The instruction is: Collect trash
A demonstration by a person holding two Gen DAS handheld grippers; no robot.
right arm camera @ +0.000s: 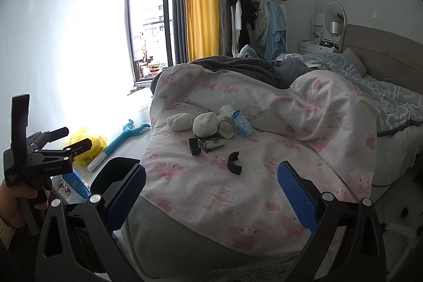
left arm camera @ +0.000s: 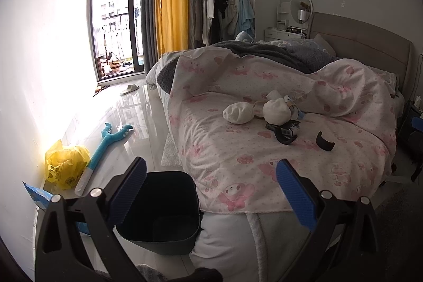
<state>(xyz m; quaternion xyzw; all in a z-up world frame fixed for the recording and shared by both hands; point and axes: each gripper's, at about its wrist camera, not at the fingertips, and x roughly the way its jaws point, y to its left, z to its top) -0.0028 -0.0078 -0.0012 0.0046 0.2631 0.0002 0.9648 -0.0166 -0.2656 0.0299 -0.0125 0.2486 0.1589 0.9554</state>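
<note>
Lying on bed w/ trash beyond right tool, spread wide.

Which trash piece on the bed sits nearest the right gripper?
The curved black scrap, lying alone on the pink blanket, closest to the open right gripper. The white wads and blue packet cluster farther back.

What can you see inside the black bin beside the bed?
In the left wrist view, the black bin stands open on the floor against the bed. Only dark inner walls and part of the bottom show, with no trash visible. The left hand-held gripper covers the near corner.
</note>
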